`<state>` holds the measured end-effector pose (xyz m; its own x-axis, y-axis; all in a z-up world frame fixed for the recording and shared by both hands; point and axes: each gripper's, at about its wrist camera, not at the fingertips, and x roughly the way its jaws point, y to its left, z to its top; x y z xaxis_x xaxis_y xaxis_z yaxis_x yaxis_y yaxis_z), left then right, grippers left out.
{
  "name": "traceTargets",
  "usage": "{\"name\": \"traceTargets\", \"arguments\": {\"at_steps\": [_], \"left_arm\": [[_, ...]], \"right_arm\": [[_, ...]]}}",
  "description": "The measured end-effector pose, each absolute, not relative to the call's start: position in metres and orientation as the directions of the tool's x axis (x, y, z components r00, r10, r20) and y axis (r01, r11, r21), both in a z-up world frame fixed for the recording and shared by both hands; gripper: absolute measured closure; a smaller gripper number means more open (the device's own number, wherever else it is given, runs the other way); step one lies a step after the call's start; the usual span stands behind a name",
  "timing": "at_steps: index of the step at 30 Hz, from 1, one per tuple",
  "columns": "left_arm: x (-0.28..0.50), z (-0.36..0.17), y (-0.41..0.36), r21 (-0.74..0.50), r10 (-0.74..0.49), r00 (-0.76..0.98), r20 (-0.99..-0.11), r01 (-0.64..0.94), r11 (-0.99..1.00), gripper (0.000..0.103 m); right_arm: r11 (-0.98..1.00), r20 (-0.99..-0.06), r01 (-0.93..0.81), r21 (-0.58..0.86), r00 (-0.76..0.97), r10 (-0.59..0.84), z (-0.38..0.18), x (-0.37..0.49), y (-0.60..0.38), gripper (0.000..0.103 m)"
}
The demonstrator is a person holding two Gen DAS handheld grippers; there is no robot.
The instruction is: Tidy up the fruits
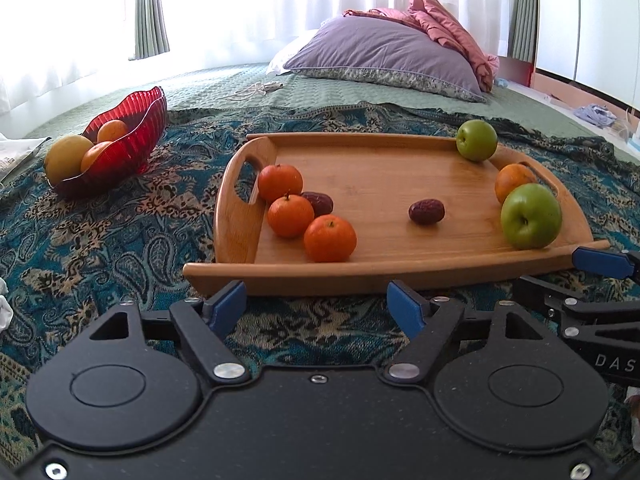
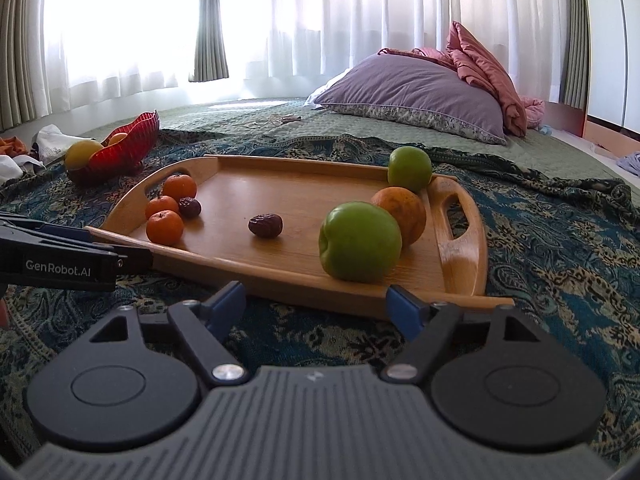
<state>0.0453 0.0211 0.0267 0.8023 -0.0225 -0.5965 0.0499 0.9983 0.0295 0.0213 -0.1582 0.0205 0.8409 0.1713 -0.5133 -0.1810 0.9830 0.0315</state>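
Risks, left to right. The red bowl [image 1: 120, 140], well off the wooden tray's [image 1: 400, 268] left edge on the patterned blanket [image 1: 100, 248], already holds fruit and sits on soft bedding; a heavy placement may tip it. Three mandarins [image 1: 291, 215] cluster against the tray's left handle, touching a date [image 1: 320, 203]; gripping one may roll the others. The near green apple [image 2: 359, 236] rests at the tray's front right edge, touching an orange [image 2: 402, 214], and may roll off.

Left gripper [image 1: 316, 304]: jaws wide apart, empty, pitched downward just short of the tray's front edge. Right gripper [image 2: 316, 304]: same, facing the apple.
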Motion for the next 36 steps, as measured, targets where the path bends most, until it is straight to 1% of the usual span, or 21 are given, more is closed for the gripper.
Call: {"name": "traceTargets", "arguments": {"at_steps": [8,14,19,22,24,26,30,36], "left_arm": [[0.053,0.012,0.021,0.045,0.006,0.776,-0.631,0.029,0.999,0.025],[0.058,0.006,0.021,0.033,0.005,0.767,-0.642,0.022,0.999,0.019],[0.061,0.004,0.02,0.03,0.0,0.761,-0.649,0.025,0.999,0.015],[0.062,0.003,0.02,0.018,-0.011,0.756,-0.655,0.029,0.999,0.01],[0.063,0.002,0.021,0.0,-0.027,0.749,-0.662,0.037,0.999,0.004],[0.064,0.001,0.022,-0.014,-0.039,0.744,-0.667,0.04,0.999,0.0],[0.066,0.0,0.021,-0.011,-0.037,0.739,-0.673,0.04,0.999,0.0],[0.065,-0.001,0.02,-0.013,-0.036,0.743,-0.668,0.036,0.999,0.0]], "right_arm": [[0.983,-0.562,-0.184,0.026,0.81,0.167,0.012,0.029,-0.155,0.013],[0.983,-0.599,-0.181,0.043,0.782,0.17,0.004,0.035,-0.154,0.011],[0.981,-0.609,-0.181,0.066,0.772,0.183,-0.001,0.039,-0.157,0.006],[0.981,-0.608,-0.188,0.042,0.774,0.174,-0.003,0.04,-0.153,0.004],[0.982,-0.608,-0.189,0.03,0.776,0.167,-0.004,0.04,-0.15,0.003],[0.982,-0.608,-0.188,0.034,0.775,0.17,-0.004,0.04,-0.151,0.003],[0.98,-0.611,-0.196,0.044,0.771,0.182,-0.005,0.042,-0.152,0.0],[0.979,-0.609,-0.198,0.047,0.771,0.186,-0.006,0.041,-0.151,0.0]]}}
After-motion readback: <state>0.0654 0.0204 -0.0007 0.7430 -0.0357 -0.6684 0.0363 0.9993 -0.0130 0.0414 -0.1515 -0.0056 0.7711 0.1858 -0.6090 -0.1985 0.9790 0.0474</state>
